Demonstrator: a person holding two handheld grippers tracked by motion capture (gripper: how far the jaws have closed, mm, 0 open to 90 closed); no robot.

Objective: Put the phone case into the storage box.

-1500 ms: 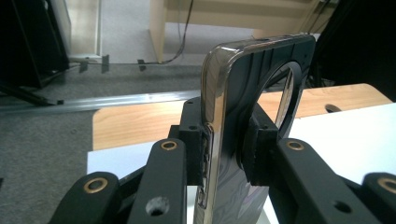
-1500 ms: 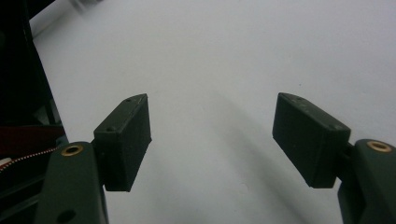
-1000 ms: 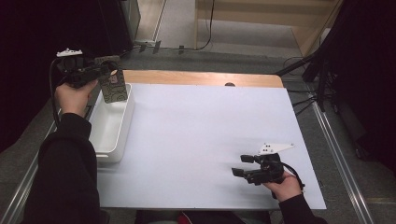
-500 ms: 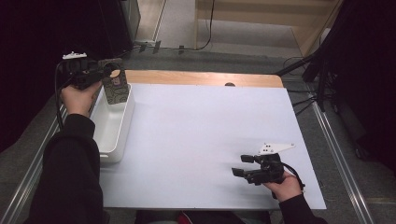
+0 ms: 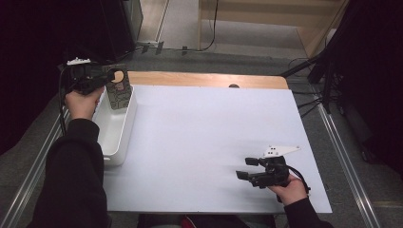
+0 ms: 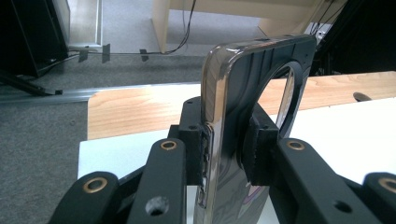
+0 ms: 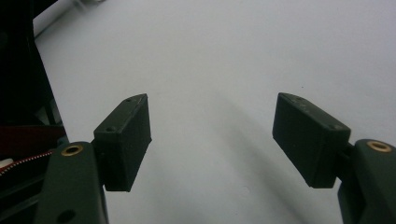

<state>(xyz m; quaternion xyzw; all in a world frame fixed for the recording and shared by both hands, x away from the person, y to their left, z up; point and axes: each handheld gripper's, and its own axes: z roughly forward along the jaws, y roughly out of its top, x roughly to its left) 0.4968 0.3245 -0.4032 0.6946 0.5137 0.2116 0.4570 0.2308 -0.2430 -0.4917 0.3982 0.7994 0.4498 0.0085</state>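
My left gripper (image 5: 112, 77) is shut on a dark phone case (image 5: 119, 91) with a patterned back and a round cut-out. It holds the case upright over the far end of the white tray (image 5: 124, 129) at the table's left. In the left gripper view the pads (image 6: 254, 144) press on both faces of the case (image 6: 252, 88), whose glossy edge faces the camera, with my left gripper (image 6: 226, 149) clamped around it. My right gripper (image 5: 246, 168) rests low at the front right of the white table, open. Its jaws (image 7: 212, 140) stand apart with nothing between them.
The white tabletop (image 5: 204, 128) spreads between the two hands. A wooden strip (image 5: 204, 80) runs along its far edge. Metal rails (image 5: 340, 152) border both sides of the table, and cables and furniture legs stand on the floor beyond.
My left gripper has come down a little with the phone case, closer to the tray. The right gripper has stayed where it was.
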